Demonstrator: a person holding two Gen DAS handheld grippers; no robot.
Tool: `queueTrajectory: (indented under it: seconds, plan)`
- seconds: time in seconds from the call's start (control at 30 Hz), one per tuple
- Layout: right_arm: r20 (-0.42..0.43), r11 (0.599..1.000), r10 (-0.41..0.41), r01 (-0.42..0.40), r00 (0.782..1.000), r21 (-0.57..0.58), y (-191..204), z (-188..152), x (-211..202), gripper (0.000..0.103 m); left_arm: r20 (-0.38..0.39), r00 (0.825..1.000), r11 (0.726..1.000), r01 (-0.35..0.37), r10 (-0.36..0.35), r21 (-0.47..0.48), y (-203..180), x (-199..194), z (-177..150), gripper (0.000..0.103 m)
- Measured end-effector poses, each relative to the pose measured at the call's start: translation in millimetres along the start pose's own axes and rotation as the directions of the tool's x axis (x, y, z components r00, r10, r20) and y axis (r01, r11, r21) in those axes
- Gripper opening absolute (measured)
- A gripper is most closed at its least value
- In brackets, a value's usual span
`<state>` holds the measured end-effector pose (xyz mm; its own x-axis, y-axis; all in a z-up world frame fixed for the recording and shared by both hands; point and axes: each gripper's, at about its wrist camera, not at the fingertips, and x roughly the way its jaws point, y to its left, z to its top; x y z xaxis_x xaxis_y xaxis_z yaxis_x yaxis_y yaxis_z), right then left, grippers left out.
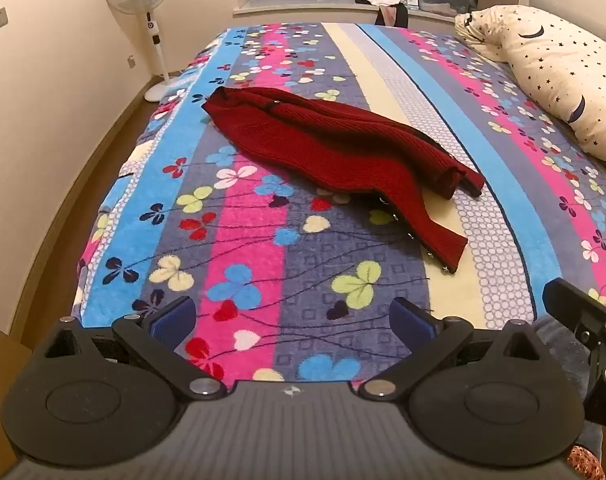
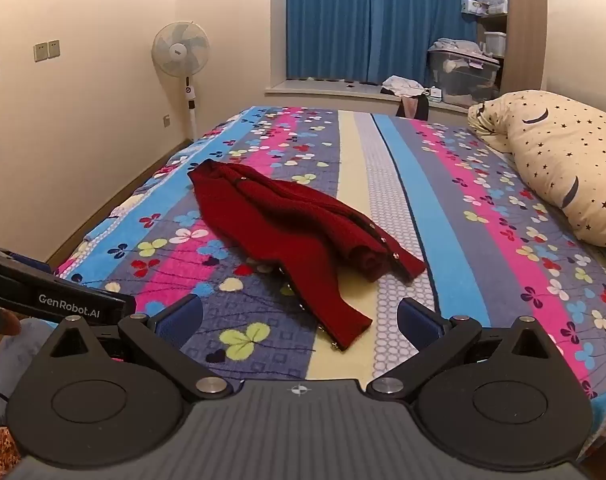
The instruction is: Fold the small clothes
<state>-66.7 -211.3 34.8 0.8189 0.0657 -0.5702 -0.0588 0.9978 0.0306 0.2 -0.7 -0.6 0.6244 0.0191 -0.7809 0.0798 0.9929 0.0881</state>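
rumpled red cardigan [image 1: 335, 140] on floral blanket [image 1: 263, 264], left claw [image 1: 293, 318] and right claw [image 2: 301, 318] spread wide, empty

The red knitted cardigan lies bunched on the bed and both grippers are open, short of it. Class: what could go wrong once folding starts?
1. The red cardigan lies twisted, one end rolled; folding it without flattening would likely trap creases.
2. Metal snaps line its edge; a gripper closing there may slip.
3. The fleece blanket looks soft, so a gripper might pinch it too.

A home bedroom: bed [image 2: 383, 184], pillow [image 2: 559, 160], blue curtains [image 2: 363, 20], standing fan [image 2: 181, 50].
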Motion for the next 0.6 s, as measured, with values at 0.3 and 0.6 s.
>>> queueTrajectory:
  seconds: [0.3, 0.6]
  plan:
    - [-0.004, 1.000, 0.000, 0.000, 1.000, -0.009, 1.1, 0.6, 0.6, 0.102, -0.010, 1.000, 1.000, 0.003, -0.003, -0.003, 1.4, 0.5, -1.0, 0.103]
    - [-0.006, 1.000, 0.004, -0.004, 1.000, -0.005, 3.1, 3.9, -0.3, 0.102, -0.012, 1.000, 1.000, 0.004, -0.004, -0.004, 0.5, 0.7, -1.2, 0.103]
